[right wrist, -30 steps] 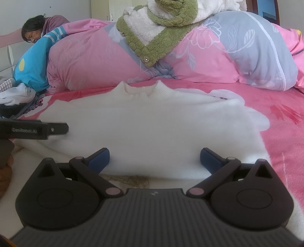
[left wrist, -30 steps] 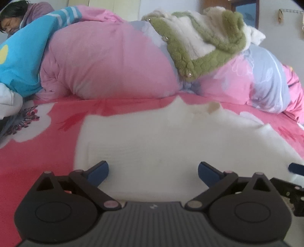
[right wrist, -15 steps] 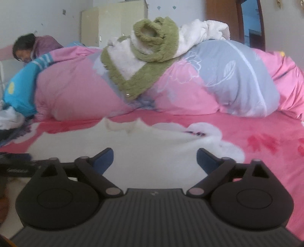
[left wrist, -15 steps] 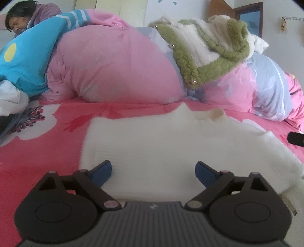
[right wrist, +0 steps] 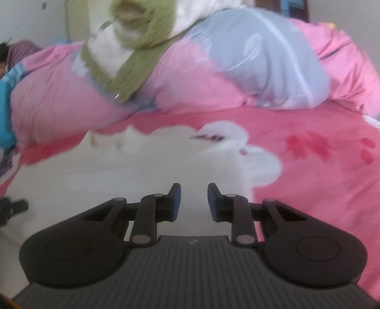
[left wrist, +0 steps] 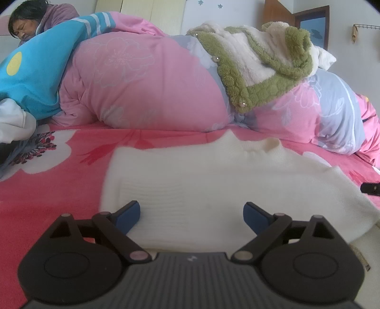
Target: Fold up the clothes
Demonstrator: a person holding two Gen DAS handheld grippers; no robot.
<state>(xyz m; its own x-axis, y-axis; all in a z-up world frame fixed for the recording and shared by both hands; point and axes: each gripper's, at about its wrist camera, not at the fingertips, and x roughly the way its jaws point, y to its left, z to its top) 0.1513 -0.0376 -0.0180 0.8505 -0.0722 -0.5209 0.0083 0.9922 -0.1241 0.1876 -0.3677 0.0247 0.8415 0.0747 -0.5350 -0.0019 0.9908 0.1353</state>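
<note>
A cream knit sweater (left wrist: 213, 173) lies flat on the pink flowered bedsheet (left wrist: 47, 190), collar toward the quilts. My left gripper (left wrist: 191, 209) stands open wide just above the sweater's near left part, and no cloth is pinched between its blue pads. In the blurred right wrist view the sweater (right wrist: 142, 166) fills the lower left. My right gripper (right wrist: 194, 190) is over its near right part with the jaws closing to a narrow gap. Cream cloth shows through that gap and the pads do not press on it. The right gripper's tip (left wrist: 370, 189) pokes in at the left view's right edge.
A heaped pink and grey quilt (left wrist: 142, 90) runs across the back of the bed, with a green-and-cream fleece garment (left wrist: 261, 69) on top. A person (left wrist: 26, 21) lies at the far left behind a blue blanket (left wrist: 30, 76). White clothes (left wrist: 11, 121) sit at the left edge.
The right gripper's jaws have narrowed from wide apart to a small gap, and its view has swung right and blurred. The left gripper has stayed wide and nearly still.
</note>
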